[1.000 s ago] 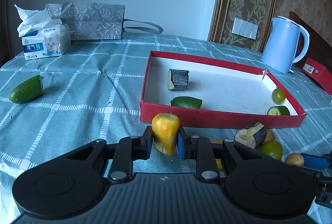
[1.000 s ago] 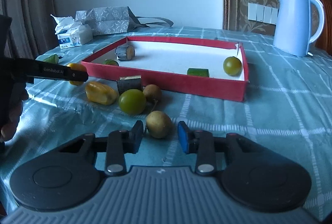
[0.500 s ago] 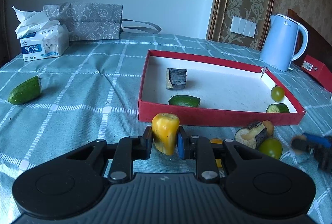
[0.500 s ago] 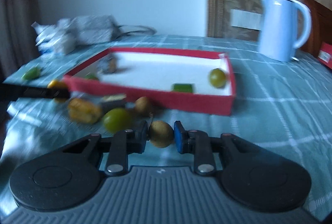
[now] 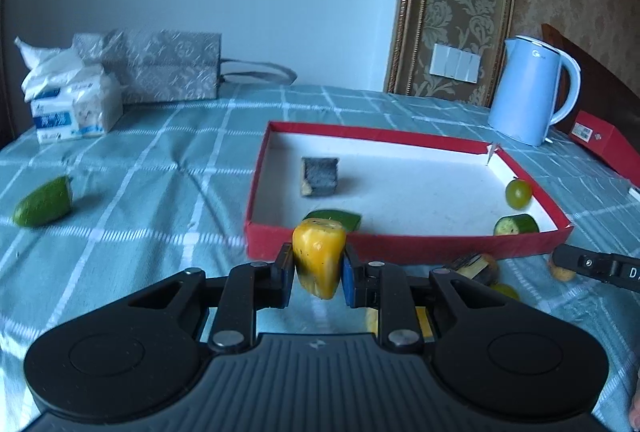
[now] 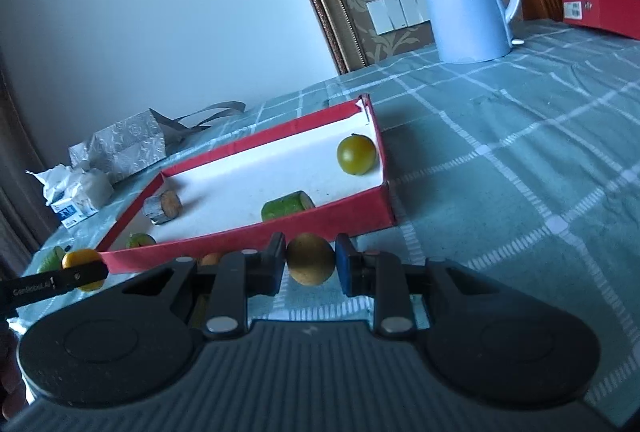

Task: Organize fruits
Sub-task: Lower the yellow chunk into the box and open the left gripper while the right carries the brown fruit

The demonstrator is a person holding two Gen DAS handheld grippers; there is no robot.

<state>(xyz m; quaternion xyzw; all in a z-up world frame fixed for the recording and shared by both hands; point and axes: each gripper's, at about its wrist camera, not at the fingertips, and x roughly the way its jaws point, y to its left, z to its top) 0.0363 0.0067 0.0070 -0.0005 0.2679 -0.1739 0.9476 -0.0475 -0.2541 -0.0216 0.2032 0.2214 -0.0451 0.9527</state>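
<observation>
My left gripper (image 5: pixel 316 274) is shut on a yellow pepper piece (image 5: pixel 319 256) and holds it above the cloth, just before the near wall of the red tray (image 5: pixel 400 246). My right gripper (image 6: pixel 310 266) is shut on a small brown round fruit (image 6: pixel 310 259), lifted and tilted, near the tray's front wall (image 6: pixel 280 232). In the tray lie a grey cut piece (image 5: pixel 319 175), a green slice (image 5: pixel 336 218), a green round fruit (image 5: pixel 518 193) and a green chunk (image 5: pixel 516 224). A loose green cucumber piece (image 5: pixel 44 201) lies far left on the cloth.
A blue kettle (image 5: pixel 528 91) stands at the back right beside a red box (image 5: pixel 604 147). A tissue pack (image 5: pixel 72 107) and a grey bag (image 5: pixel 164 71) stand at the back left. Several fruit pieces (image 5: pixel 476 268) lie on the cloth before the tray's right end.
My right gripper shut on the brown fruit, lifted it and tilted towards the tray. My left gripper rose a little with the pepper and moved nearer the tray.
</observation>
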